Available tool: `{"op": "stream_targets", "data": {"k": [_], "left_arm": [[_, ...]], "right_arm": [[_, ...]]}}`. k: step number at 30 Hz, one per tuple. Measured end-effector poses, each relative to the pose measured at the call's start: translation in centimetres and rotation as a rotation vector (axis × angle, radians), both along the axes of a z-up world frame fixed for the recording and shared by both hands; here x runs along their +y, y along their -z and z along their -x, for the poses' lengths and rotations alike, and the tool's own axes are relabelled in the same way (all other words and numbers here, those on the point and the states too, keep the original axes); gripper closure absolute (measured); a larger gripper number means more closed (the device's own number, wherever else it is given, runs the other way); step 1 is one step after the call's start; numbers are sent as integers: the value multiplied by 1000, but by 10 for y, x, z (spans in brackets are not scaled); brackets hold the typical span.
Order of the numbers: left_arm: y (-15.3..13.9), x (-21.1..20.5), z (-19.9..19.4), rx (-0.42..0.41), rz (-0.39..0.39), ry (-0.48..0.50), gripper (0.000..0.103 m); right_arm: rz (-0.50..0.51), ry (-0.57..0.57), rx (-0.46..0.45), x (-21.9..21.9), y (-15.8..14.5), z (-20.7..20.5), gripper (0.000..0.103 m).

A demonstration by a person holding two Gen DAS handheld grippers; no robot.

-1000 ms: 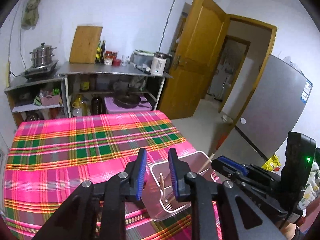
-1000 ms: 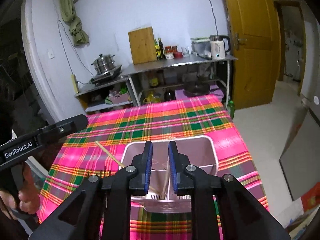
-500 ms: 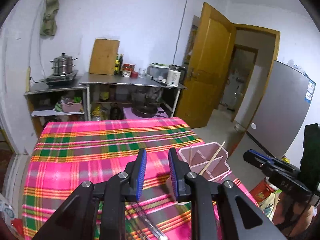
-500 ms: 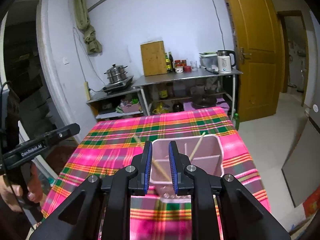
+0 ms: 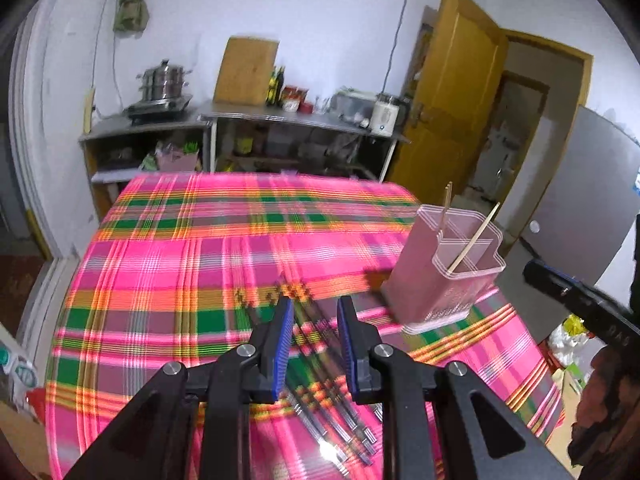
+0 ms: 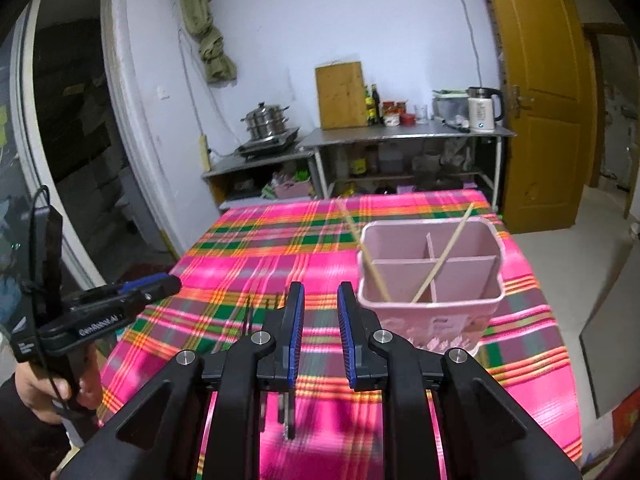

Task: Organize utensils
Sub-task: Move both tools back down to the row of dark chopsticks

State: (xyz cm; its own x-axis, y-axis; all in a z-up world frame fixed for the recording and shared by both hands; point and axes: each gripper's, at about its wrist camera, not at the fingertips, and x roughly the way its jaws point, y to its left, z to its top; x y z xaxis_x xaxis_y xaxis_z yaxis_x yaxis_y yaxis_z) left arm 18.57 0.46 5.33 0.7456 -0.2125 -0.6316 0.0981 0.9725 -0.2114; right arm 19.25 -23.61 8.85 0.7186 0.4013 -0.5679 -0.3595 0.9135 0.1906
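Now both tongs apart, empty: left tongs (image 5: 313, 322) above metal utensils (image 5: 332, 408) on plaid surface (image 5: 180, 264); right tongs (image 6: 320, 312) near pink holder (image 6: 430, 276) containing chopsticks (image 6: 442, 256).

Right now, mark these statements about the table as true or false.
1. The pink utensil holder stands upright on the plaid tablecloth. True.
2. The holder is empty. False: wooden chopsticks lean inside it.
3. Metal utensils lie on the cloth by the left gripper. True.
4. The right gripper is clamped on a spoon. False: nothing sits between its pads.
5. The holder has one undivided compartment. False: partitions split it into sections.
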Motion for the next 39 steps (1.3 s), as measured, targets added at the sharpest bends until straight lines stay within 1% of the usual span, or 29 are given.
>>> {"op": "stream_targets", "data": {"k": [6,10,13,19,22,29,34,37,39], "left_arm": [[51,10,-2,101,-11,-42,79],[81,14,-8,162,3,-64,79],[99,15,-14,193,14,-73,79],[121,13,-26,237,17,-101,79],[128,11,-31,252,11,-113,79],[128,3,-34,215,-42,-144,79],[128,3,-34,200,-51,-154,79],[130,7,-33,202,-68,-162,82],[131,9,-33,204,-55,-158,82]], "right_arm": [[29,-46,47,18,27,0,86],[35,-76,91,27,46,-4,86],[42,-88,115,33,59,-8,86],[42,-99,160,38,79,-16,86],[44,-102,175,39,85,-20,86],[49,-107,198,44,96,-29,86],[55,-115,205,50,102,-32,86],[59,-120,211,53,105,-34,86],[60,-124,215,54,107,-35,86]]}}
